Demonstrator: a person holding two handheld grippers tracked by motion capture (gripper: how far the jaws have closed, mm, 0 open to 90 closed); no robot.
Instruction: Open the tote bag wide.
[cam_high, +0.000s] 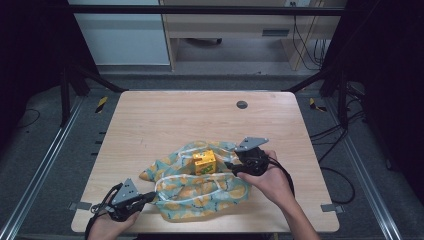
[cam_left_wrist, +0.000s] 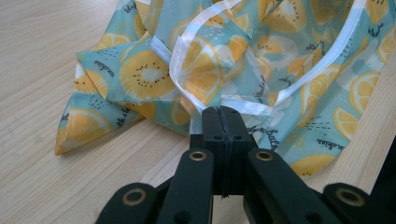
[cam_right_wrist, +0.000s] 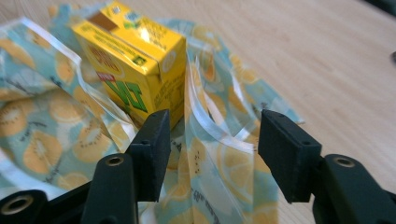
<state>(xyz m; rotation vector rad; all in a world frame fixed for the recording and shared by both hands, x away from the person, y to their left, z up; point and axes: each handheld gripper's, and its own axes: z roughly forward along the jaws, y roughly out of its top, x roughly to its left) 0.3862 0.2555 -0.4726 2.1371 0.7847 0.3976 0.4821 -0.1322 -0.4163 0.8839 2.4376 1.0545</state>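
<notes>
while one tool pins the cloth, the other opens beside a juice carton

as the pictures show it, a fruit-print cloth bag (cam_high: 200, 187) lies crumpled on the near half of a pale wooden desk (cam_high: 165, 115), and a small yellow juice carton (cam_high: 204, 162) stands partly nested in its folds near the middle. the left tool (cam_high: 145, 198), at the near left corner, has its jaws pressed fully together on the bag's white-trimmed edge (cam_left_wrist: 205, 109), holding it down or taut. the right tool (cam_high: 230, 165) sits just beside the carton with its jaws spread wide and nothing between them but loose fabric; the left jaw is close to the carton's lower corner (cam_right_wrist: 163, 112), though contact cannot be told.

judging from this, the work is about midway: the carton rests at the bag's mouth, neither clearly inside nor out, and the bag is not yet closed or lifted.

around them, the desk carries a small dark round grommet (cam_high: 242, 104) near its far edge, well apart. the bag's slack folds and trim around the carton look likeliest to snag a grasp.
</notes>
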